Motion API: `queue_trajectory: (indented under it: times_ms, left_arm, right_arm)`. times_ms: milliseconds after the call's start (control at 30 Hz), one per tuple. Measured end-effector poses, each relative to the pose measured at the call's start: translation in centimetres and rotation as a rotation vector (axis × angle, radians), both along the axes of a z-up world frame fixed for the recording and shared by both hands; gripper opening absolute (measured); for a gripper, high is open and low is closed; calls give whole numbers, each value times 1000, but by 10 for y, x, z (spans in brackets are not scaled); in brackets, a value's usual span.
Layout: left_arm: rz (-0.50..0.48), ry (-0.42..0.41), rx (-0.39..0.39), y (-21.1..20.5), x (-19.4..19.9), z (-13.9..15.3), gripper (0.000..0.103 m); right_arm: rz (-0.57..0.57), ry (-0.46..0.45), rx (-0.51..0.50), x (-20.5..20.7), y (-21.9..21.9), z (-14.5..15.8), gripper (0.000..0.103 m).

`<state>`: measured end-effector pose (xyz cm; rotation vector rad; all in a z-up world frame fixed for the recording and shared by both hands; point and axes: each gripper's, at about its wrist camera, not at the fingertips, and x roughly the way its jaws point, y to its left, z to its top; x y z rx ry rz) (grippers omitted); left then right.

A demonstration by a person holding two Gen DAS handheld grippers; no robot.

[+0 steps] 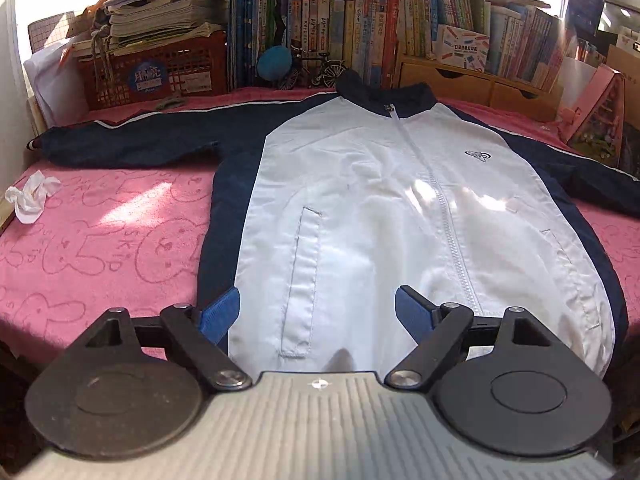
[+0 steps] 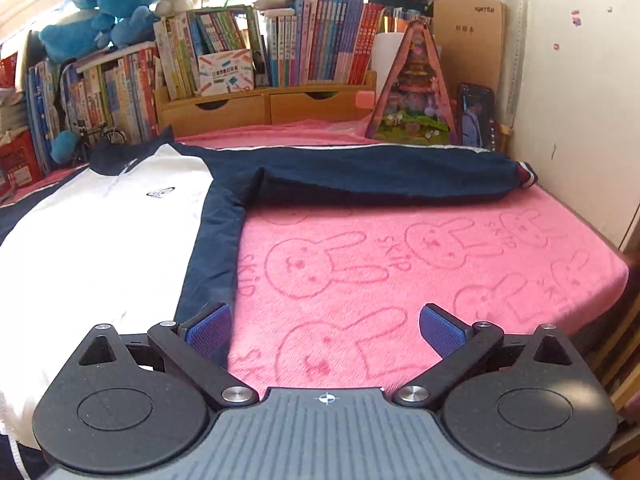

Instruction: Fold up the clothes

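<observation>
1. One jacket [image 1: 360, 208], white front with navy sleeves, lay zipped and flat mid-worktop [image 2: 400, 260], collar toward the far edge and both sleeves spread out.
2. One crumpled tissue [image 1: 30, 196] sat near the left edge.
3. Books [image 1: 352, 28], one red crate [image 1: 160, 72] and plush toys [image 2: 108, 4] crowded the far edge.
4. Left tongs [image 1: 318, 312] were released over the hem; right tongs [image 2: 326, 330] were released over bare pink towel, both empty.
</observation>
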<state>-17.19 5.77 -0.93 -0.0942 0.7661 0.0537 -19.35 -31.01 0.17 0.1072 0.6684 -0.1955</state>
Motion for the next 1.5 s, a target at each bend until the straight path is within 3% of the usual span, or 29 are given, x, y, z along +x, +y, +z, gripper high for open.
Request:
queue_trajectory:
  times_ms: [133,267,467,533,633,833,967,1500]
  left_arm:
    - [-26,6,42,-21,-39,-7,85]
    - [-47,-43,96,-36,-80,1,87]
    - [-73,-53,-3,-38,-120,9,88]
    - [-80,-52,-30,-40,-129,10,88]
    - [-102,-68,-21,-45,-138,14,91]
    - [-136,-123,30,-55,-150,19,99]
    - [-182,-122,44,-60,-151,16,99]
    - [-159,-96,40,-53,-148,7,99]
  right_arm:
    - [75,5,18,-38,23,-4,101]
    - [182,-26,22,-82,65,-4,103]
    - [305,-69,-33,-135,109,0,103]
    - [332,-113,-97,-145,124,8,103]
    - [372,-141,-149,-153,136,15,103]
    - [401,-131,-158,-157,142,12,103]
    - [407,-126,-196,-158,145,10,103]
    - [429,-103,-223,-159,150,6,103]
